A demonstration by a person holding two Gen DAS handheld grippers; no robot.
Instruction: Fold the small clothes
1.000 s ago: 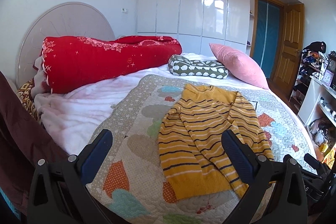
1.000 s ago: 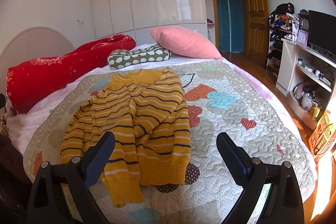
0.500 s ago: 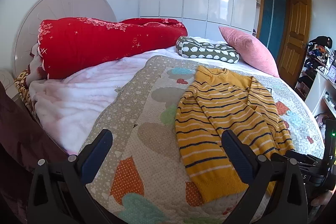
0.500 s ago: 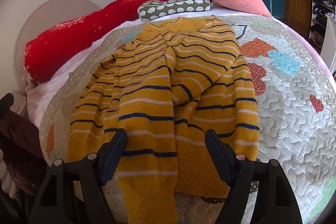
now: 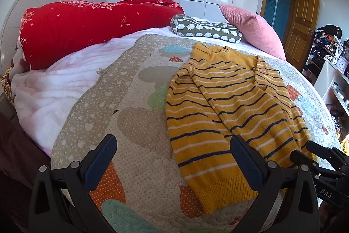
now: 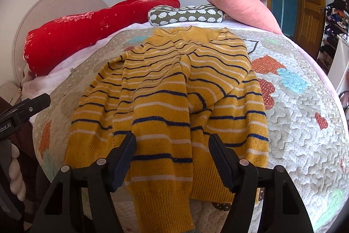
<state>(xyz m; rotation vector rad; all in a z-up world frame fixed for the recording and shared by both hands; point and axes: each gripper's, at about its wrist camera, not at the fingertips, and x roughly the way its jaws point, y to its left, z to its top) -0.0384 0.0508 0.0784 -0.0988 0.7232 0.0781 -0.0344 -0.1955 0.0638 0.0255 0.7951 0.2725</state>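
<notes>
A yellow sweater (image 5: 218,106) with dark and white stripes lies flat on the patchwork quilt (image 5: 130,102), collar toward the pillows and both sleeves folded over its front. My left gripper (image 5: 172,156) stands open low over the quilt, its right finger above the sweater's left hem corner. In the right wrist view the sweater (image 6: 165,84) fills the middle. My right gripper (image 6: 172,154) hovers over its lower part with the jaws closing. The folded sleeve lies between the fingers and the pads do not press it.
A red duvet (image 5: 87,27), a green patterned pillow (image 5: 205,28) and a pink pillow (image 5: 250,30) lie at the head of the bed. White shelves (image 5: 333,80) with clutter stand to the right, a wooden door (image 5: 303,21) beyond. The quilt (image 6: 294,123) lies bare right of the sweater.
Both grippers have come down and nearer to the sweater's hem. The right gripper's jaws have narrowed around the folded sleeve. The sweater has not moved.
</notes>
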